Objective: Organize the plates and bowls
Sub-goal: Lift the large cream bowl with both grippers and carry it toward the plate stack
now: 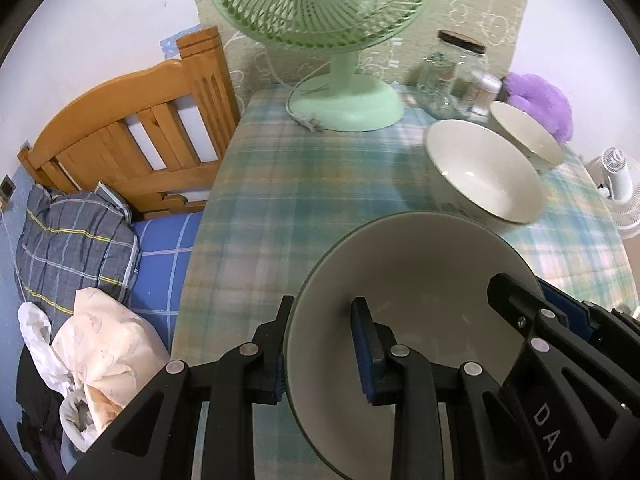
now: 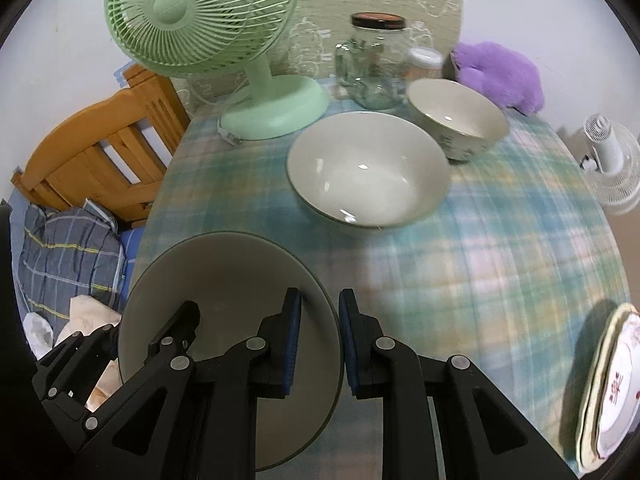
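left tool (image 1: 320,344) | right tool (image 2: 320,344) | both clamped on grey bowl (image 1: 420,280) rim | bare tablecloth (image 2: 500,240) rightward

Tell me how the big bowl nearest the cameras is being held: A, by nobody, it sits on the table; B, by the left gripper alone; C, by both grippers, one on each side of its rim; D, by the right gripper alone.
C: the left gripper and the right gripper each pinch the rim of the big bowl on opposite sides.
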`<state>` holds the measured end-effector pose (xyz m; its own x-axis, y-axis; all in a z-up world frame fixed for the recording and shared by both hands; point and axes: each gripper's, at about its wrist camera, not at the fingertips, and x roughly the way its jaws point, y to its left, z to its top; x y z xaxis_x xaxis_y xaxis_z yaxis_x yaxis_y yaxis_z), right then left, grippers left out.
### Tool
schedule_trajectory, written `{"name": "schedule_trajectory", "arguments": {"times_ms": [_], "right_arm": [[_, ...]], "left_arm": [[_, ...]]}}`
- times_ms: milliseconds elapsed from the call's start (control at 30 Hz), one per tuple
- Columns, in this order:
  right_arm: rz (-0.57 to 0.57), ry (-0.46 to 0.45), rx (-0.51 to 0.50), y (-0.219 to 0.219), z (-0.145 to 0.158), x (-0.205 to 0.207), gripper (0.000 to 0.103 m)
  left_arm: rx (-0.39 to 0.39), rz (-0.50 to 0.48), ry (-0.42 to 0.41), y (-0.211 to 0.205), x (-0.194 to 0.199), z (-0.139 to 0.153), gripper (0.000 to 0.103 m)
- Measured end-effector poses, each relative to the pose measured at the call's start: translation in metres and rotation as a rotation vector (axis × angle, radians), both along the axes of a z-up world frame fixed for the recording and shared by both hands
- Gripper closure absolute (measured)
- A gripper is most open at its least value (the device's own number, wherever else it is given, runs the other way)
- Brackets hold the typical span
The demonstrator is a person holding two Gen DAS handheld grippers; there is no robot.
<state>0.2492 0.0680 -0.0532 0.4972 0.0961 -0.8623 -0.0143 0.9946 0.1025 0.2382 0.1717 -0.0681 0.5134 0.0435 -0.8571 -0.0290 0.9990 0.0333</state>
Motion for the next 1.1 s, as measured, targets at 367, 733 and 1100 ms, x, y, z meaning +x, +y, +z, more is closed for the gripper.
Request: {"name": "schedule_trajectory", "arguments": {"times_ms": [367, 733, 1100], "right_arm": [[-0.015, -0.031, -0.012, -0.050, 0.025, -0.046, 0.080], [-0.033, -0.014, -0.040, -0.124, 0.026, -0.093, 0.080], [-0.028, -0.003, -0.049, -0.176, 0.023, -0.118, 0.080]], "left_arm": [[-0.011, -0.016, -0.019, -0.051, -0.043, 0.020, 0.077], [-0.026, -0.055, 0.015, -0.126, -0.081, 0.017, 0.077], [-0.027, -0.067, 0.024, -0.172, -0.102, 0.013, 0.077]]}}
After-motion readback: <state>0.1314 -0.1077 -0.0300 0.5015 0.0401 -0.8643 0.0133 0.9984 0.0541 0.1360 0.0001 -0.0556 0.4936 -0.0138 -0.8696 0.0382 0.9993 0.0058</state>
